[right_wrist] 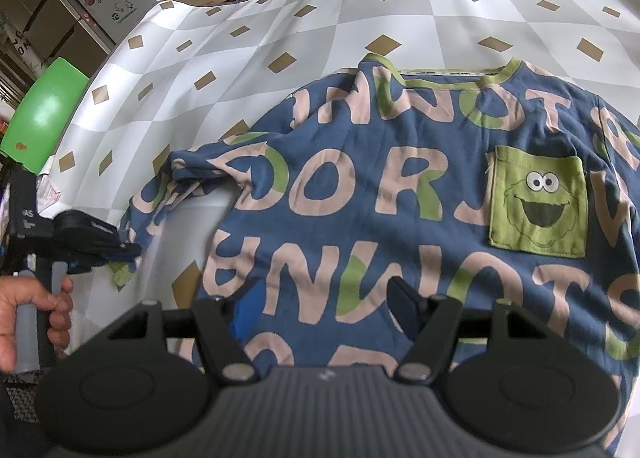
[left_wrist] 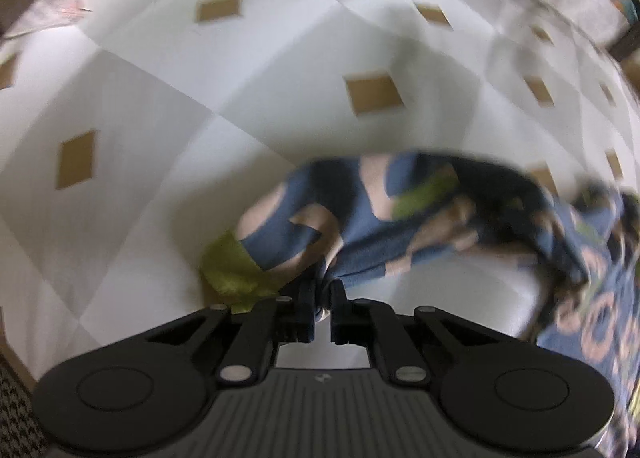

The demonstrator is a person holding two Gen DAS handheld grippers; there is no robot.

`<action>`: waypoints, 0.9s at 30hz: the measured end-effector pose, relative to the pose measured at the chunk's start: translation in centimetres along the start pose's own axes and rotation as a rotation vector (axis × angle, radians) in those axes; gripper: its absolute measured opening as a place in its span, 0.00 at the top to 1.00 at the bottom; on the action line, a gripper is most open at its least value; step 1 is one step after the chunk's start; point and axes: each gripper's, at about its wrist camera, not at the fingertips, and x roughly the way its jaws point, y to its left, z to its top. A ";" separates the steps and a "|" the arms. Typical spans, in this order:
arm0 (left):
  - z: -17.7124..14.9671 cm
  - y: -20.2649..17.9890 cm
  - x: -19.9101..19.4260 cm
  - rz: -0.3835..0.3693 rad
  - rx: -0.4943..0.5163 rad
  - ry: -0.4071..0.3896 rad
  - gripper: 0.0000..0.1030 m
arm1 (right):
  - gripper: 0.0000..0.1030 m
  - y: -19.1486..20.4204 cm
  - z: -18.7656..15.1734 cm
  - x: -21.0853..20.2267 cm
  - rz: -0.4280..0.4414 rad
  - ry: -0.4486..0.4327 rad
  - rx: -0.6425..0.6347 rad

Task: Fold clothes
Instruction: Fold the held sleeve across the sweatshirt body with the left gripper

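Clearly the left tongs pinch what looks like the sweatshirt's sleeve cuff; right tongs hover agape above its body, empty; a thin bite could slip mid-fold

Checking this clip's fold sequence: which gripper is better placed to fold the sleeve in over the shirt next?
Left. The left gripper is shut on the sleeve near its green cuff; the right gripper hovers open over the shirt body.

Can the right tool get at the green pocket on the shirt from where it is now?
Probably yes. The right tool hangs open above the shirt, holding nothing, and the green pocket lies flat and uncovered ahead of it. The left tool is off at the sleeve, out of the way.
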 end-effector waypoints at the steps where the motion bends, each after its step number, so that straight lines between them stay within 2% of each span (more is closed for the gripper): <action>1: 0.3 0.3 -0.4 0.011 -0.018 -0.028 0.95 | 0.37 0.0 0.0 0.0 -0.001 -0.001 0.001; 5: 1.4 2.0 -2.3 0.136 -0.086 -0.158 0.95 | 0.37 -0.3 0.1 0.0 -0.003 0.001 0.009; 8: 1.8 3.7 -3.3 0.195 -0.173 -0.211 0.95 | 0.37 -0.3 0.1 0.1 -0.003 0.001 0.007; 11: 1.9 4.4 -3.0 0.200 -0.192 -0.175 0.95 | 0.37 -0.4 0.1 0.1 -0.003 0.005 0.008; 13: 1.7 4.1 -1.6 0.157 -0.184 -0.081 0.95 | 0.37 -0.4 0.1 0.2 -0.005 0.008 0.006; 14: 1.6 4.0 -1.2 0.158 -0.181 -0.053 0.95 | 0.37 -0.4 0.1 0.2 -0.006 0.010 0.005; 17: 1.3 3.3 -0.7 0.211 -0.136 -0.006 0.93 | 0.37 -0.4 0.2 0.4 -0.013 0.021 0.000; 20: 0.9 3.5 -1.5 0.234 -0.160 -0.015 0.93 | 0.37 -0.4 0.2 0.5 -0.011 0.026 0.002; 23: 0.7 3.0 -2.7 0.185 -0.159 -0.041 0.93 | 0.37 -0.3 0.2 0.4 -0.001 0.019 -0.006; 25: 0.6 2.4 -3.1 0.189 -0.133 -0.041 0.92 | 0.37 -0.2 0.3 0.5 0.000 0.014 -0.009; 27: 0.3 2.8 -3.4 0.167 -0.171 -0.021 0.92 | 0.37 -0.2 0.5 0.7 -0.005 0.013 -0.009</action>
